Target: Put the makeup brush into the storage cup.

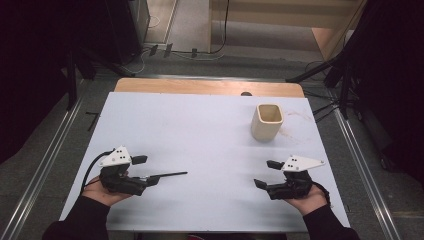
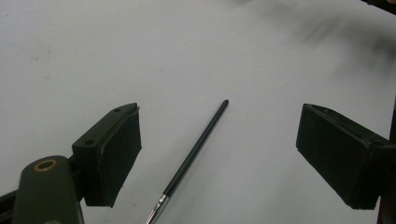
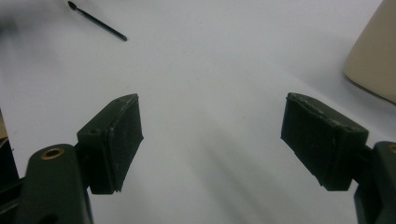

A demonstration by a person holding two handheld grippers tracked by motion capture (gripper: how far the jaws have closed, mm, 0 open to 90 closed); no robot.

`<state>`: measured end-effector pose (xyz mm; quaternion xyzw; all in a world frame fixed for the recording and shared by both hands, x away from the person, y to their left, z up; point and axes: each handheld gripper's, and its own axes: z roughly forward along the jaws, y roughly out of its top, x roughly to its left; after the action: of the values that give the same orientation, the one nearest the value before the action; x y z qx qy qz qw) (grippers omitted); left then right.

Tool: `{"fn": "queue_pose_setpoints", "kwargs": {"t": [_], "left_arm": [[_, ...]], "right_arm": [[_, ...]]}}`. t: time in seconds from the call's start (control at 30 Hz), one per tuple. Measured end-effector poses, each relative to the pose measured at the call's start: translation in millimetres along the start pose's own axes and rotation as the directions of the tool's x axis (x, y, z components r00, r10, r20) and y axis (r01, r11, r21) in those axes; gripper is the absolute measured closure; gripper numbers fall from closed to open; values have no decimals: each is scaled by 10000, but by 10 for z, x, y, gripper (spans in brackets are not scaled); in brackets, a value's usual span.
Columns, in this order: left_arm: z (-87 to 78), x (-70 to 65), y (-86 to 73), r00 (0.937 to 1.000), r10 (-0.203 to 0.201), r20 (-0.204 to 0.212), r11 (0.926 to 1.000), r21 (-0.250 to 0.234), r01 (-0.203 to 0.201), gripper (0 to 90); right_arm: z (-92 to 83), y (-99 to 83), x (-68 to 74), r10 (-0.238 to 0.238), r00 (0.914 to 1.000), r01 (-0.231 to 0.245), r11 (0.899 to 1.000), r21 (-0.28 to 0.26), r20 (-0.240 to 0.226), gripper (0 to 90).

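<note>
A thin black paintbrush (image 1: 170, 174) with a metal ferrule lies flat on the white table (image 1: 200, 130) at the front left. My left gripper (image 1: 147, 170) stands open around it. In the left gripper view the paintbrush (image 2: 196, 149) runs between the two pads without touching either, its handle tip pointing away. My right gripper (image 1: 266, 174) is open at the front right with nothing between its jaws. Its own view shows the open right gripper (image 3: 212, 126), the paintbrush (image 3: 98, 21) far off at the top left, and a beige cup (image 3: 373, 60) at the right edge.
The beige square-mouthed cup (image 1: 267, 121) stands upright at the back right of the table, with faint brown stains (image 1: 295, 125) beside it. A strip of bare wood (image 1: 200, 86) runs along the table's far edge. Dark stands and cables surround the table.
</note>
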<state>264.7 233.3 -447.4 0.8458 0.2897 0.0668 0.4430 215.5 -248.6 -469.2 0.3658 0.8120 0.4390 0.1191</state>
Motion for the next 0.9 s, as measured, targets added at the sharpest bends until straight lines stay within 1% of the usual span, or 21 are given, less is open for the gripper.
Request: {"fn": "queue_pose_setpoints", "kwargs": {"t": [0.17,0.3,0.37,0.4,0.47,0.5,0.53,0.7,0.9], "left_arm": [[7,-3,7,10000,34,-14,10000,-2,-34,142],[12,1,7,10000,46,-17,10000,23,-46,143],[10,4,5,10000,66,-28,9999,92,-65,142],[8,10,3,10000,49,-32,9998,174,-48,143],[7,18,4,9999,-68,-158,9998,177,70,143],[7,18,4,9999,-68,-158,9998,177,70,143],[2,34,5,9995,-263,-182,9994,203,267,143],[-11,37,5,9996,-249,-143,9996,151,251,143],[-13,39,3,9998,-166,-141,9997,151,168,143]], "right_arm": [[-12,-5,10,-39,9999,38,10000,63,138,218],[-23,-10,-3,-55,9999,55,10000,15,98,218],[-19,-10,-16,-31,9999,30,9999,106,151,218],[-18,-12,-23,-19,9999,18,9999,156,118,218],[-11,-18,-30,25,9999,-27,9999,163,143,217],[-11,-18,-30,25,9999,-27,9999,163,143,217],[-13,-16,-32,119,9997,-119,9999,-5,202,215],[-41,-8,-47,249,9996,-244,9990,-362,144,215],[-39,-14,-60,408,9991,-404,9984,-390,99,216]]}}
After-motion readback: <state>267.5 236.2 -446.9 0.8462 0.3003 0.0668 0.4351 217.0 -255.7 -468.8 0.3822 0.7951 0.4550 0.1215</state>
